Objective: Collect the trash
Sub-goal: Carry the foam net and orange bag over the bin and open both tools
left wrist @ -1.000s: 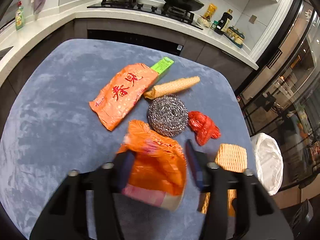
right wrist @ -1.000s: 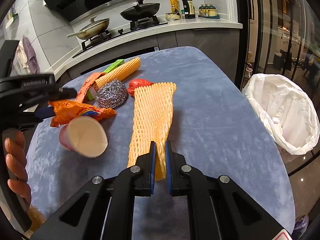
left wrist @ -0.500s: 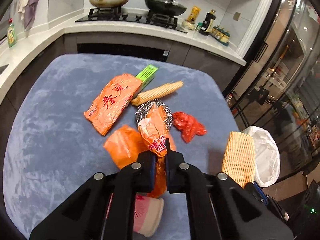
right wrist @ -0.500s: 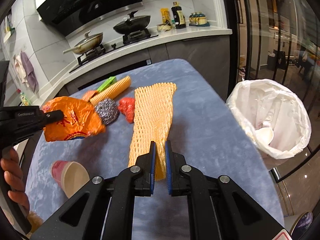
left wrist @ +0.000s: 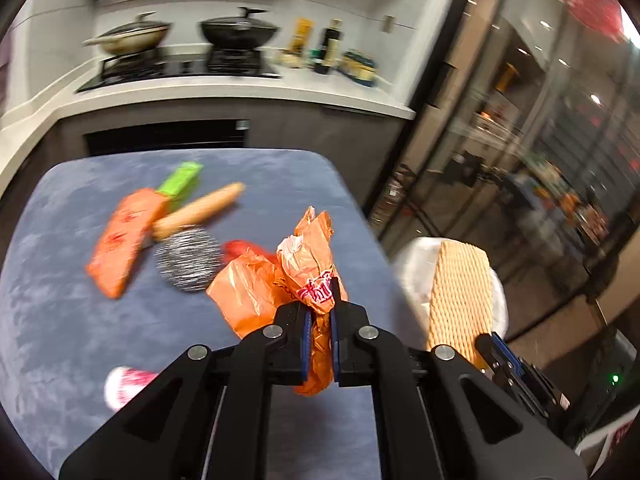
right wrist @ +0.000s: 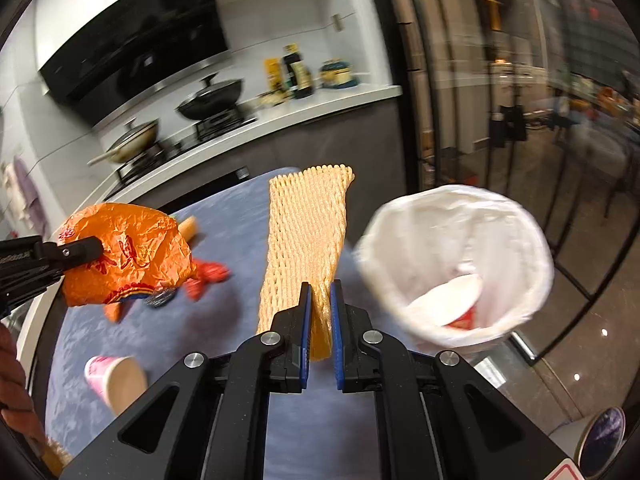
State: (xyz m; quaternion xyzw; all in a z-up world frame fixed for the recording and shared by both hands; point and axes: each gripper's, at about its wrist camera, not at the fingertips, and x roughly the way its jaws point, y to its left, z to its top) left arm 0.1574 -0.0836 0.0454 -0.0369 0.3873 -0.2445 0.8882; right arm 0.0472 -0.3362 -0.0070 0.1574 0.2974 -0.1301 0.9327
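Crumpled wrapper point(left wrist: 308, 264) orange with red characters; foam net sleeve point(right wrist: 306, 240) pale yellow-orange, mesh-patterned. Table cover point(left wrist: 60, 340) mottled blue-grey; scouring ball point(left wrist: 188, 260) silver, streaked. Bin liner point(right wrist: 456, 236) white; paper cup point(right wrist: 114, 378) pink-and-white.

Two close wrist views, shared table point(left wrist: 60, 320)

Left gripper point(left wrist: 319, 322): matte black plastic, two angular link arms with triangular cut-outs, round silver screws at pivots, blue pads on inner finger faces. Right gripper point(right wrist: 319, 322): same black frame, same silver screws, same blue pads; white sticker with red edge at lower right corner. Small printed lettering on side of left gripper, unreadable. Part of a bare hand point(right wrist: 14, 384) at left edge, no sleeve visible.
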